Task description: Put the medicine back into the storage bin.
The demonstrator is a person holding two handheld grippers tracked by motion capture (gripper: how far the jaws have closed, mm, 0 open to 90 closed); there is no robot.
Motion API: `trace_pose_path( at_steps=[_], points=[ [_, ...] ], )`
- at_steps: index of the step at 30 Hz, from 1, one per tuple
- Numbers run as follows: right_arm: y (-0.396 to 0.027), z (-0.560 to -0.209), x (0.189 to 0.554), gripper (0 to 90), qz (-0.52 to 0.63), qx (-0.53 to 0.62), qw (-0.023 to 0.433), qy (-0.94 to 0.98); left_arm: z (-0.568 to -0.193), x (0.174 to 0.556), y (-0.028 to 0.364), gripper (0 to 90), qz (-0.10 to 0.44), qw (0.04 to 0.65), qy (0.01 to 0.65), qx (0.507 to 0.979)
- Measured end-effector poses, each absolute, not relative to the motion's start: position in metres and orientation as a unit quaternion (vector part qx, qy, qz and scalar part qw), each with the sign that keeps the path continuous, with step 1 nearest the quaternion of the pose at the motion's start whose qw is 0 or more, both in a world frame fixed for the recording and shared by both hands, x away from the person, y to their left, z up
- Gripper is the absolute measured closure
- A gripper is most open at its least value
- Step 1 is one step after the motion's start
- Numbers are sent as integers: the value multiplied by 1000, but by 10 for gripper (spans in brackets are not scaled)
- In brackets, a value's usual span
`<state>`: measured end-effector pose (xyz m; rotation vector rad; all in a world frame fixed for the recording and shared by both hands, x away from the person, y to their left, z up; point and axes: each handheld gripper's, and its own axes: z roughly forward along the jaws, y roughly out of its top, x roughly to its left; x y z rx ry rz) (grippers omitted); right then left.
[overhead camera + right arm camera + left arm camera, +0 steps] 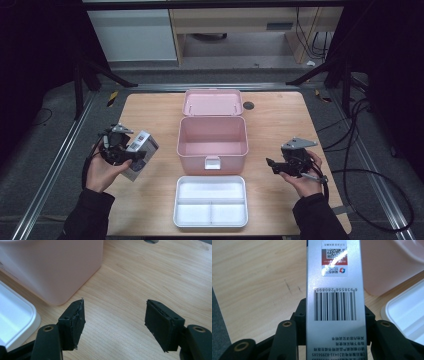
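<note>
Wooden table (pixel 270 115), dark surroundings. Pink box (pixel 212 137) at centre, lid thrown back, evidently ready for loading; white divided tray (pixel 210 201) lies just before it. Left of the box, left tongs (pixel 131 156) are clamped on a silver carton (pixel 141 150), raised clear. Right tongs (pixel 270 164), right of the box, are apart and empty.

The person wears dark long sleeves (pixel 90 212) that reach the wrists on both arms. Each hand-held gripper, left (pixel 134 154) and right (pixel 270 163), is black, carries a grey 3-cornered plate on top and trails a black cable. Up close, the 2 jaws are matt black with brass-ringed screw holes at the joints, and the right one's flat pads (pixel 76 321) look scuffed and chipped along the edges.
</note>
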<state>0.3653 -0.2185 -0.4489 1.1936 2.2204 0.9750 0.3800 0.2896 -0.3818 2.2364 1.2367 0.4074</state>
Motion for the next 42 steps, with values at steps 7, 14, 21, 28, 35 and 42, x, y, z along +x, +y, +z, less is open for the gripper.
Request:
trace_pose_path(
  at_steps=[7, 14, 21, 28, 35, 42],
  points=[
    [-222, -448, 366, 310, 357, 437, 221, 795, -354, 386, 283, 556, 168, 293, 446, 829],
    [-222, -446, 366, 298, 357, 434, 226, 796, -324, 389, 268, 557, 183, 303, 422, 835],
    [-223, -444, 366, 293, 359, 433, 227, 795, -306, 395, 252, 557, 185, 315, 400, 841],
    [-222, -445, 366, 288, 358, 432, 228, 796, -299, 413, 228, 557, 181, 318, 382, 849],
    [-223, -446, 366, 283, 356, 433, 226, 797, -297, 428, 200, 558, 172, 321, 362, 858],
    [-223, -448, 367, 283, 355, 431, 226, 798, -292, 438, 181, 558, 166, 322, 345, 866]
  ],
)
